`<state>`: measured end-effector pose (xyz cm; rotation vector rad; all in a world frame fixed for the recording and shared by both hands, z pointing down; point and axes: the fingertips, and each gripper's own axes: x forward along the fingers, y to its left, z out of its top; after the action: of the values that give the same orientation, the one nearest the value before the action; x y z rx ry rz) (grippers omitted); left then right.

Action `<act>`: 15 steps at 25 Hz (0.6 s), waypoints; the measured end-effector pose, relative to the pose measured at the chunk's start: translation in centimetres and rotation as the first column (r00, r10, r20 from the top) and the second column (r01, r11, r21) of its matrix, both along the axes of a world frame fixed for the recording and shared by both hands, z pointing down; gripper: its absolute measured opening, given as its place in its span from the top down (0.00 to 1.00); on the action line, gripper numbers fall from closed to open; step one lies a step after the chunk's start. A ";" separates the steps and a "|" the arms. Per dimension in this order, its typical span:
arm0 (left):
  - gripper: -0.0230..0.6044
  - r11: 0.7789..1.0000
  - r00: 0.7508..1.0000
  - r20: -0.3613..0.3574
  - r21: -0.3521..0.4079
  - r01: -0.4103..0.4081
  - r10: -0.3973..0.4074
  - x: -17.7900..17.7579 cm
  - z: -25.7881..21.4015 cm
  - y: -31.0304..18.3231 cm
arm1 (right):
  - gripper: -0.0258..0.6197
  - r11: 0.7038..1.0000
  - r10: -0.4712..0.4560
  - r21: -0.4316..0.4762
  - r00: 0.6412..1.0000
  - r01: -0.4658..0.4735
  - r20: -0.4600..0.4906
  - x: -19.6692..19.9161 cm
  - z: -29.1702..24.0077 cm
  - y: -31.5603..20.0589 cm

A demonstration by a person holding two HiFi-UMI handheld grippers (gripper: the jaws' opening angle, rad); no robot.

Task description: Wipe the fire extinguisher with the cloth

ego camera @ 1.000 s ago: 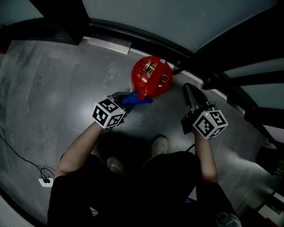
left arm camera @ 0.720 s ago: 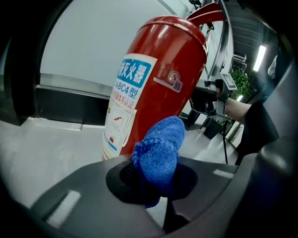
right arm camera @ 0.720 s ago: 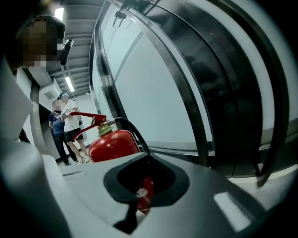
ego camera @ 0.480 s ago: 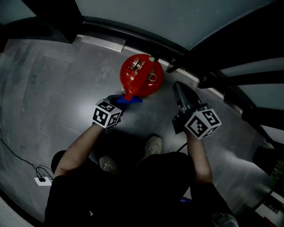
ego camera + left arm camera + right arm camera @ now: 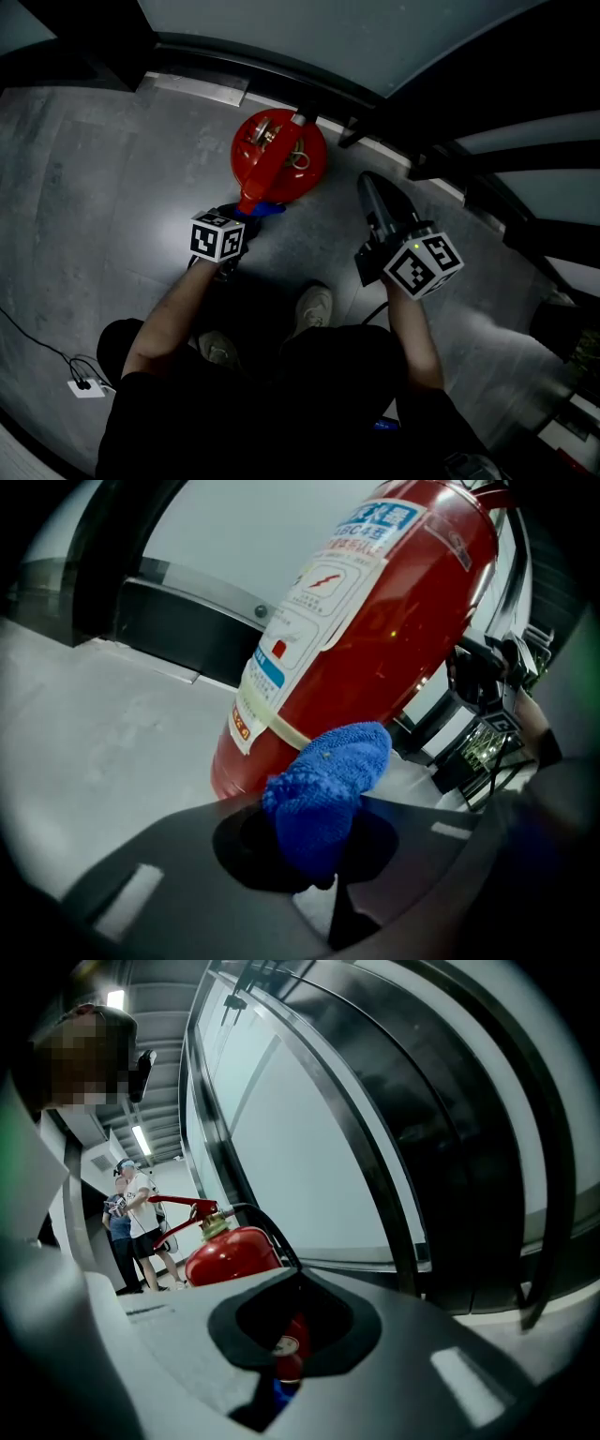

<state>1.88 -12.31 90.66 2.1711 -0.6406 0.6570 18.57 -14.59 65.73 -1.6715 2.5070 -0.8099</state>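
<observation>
Stood over pale shoes (image 5: 314, 307) on a grey floor (image 5: 103, 178), with a white plug (image 5: 82, 385) and its thin cable off to the left. Held the left gripper (image 5: 244, 216) low in front, jaws clamped on a wad of blue cloth (image 5: 328, 780). Pressed that cloth against the lower body of the red fire extinguisher (image 5: 375, 621), just beneath the pale band (image 5: 281, 731) at the foot of its white label (image 5: 319, 583). Held the right gripper (image 5: 372, 194) out to the right of the extinguisher, near it but clear of it, jaws drawn together with nothing gripped; glimpsed a sliver of the red cylinder through the opening behind them. Found the extinguisher standing upright on the floor, close to the dark sill (image 5: 267, 64) of a glass wall (image 5: 375, 37), with a red lever (image 5: 178, 1206) and a black hose (image 5: 270, 1230) at its top. Made out, farther off in the right gripper view, two people (image 5: 131, 1222) standing beyond the extinguisher, under strip lights (image 5: 142, 1138) on the ceiling.
</observation>
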 end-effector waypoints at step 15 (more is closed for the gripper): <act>0.89 0.994 0.994 0.089 -0.085 0.075 -0.067 -1.2 2.6 1.9 | 0.96 1.000 -0.009 -0.006 1.000 0.009 -0.018 -0.6 0.3 -0.3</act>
<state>0.67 -10.41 93.27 2.0379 -0.7171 0.7300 17.99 -14.92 66.04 -1.6787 2.5282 -0.8075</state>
